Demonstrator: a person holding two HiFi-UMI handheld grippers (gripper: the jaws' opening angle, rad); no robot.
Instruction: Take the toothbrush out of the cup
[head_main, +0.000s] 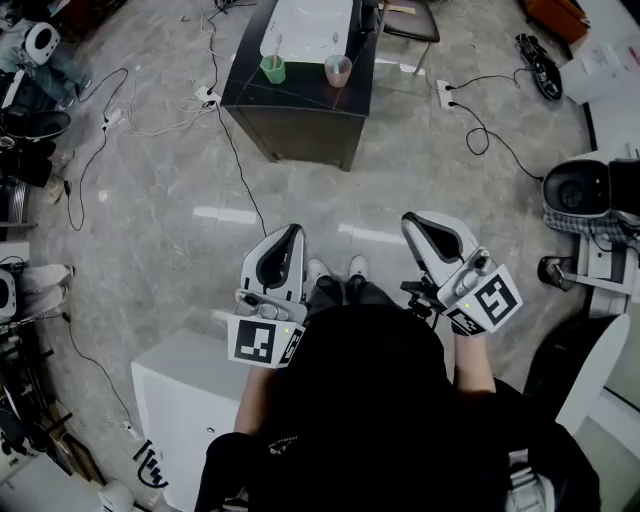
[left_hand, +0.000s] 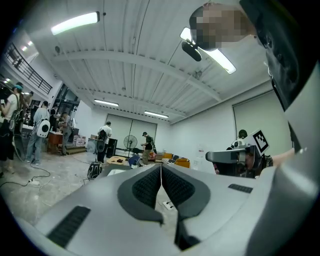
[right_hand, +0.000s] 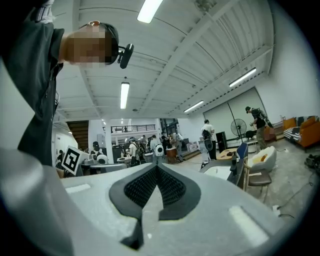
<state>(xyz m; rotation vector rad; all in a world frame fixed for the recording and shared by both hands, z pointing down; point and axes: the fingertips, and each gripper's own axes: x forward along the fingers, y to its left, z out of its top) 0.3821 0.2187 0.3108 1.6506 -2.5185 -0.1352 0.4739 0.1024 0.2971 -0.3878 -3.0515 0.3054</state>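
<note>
Standing well back from the dark, boxy table (head_main: 300, 125), held the left gripper (head_main: 296, 231) and right gripper (head_main: 411, 221) level at the waist, each clenched with ribbed black pads (left_hand: 145, 187) pressed together on nothing. Found the toothbrush (head_main: 277, 47), a thin pale stick, upright in the round green cup (head_main: 273, 70) on the tabletop, near a pink cup (head_main: 338, 72), above glossy grey marbled floor (head_main: 400, 180).

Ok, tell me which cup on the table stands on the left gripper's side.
The green cup, standing left of the pink cup on the dark table.
</note>
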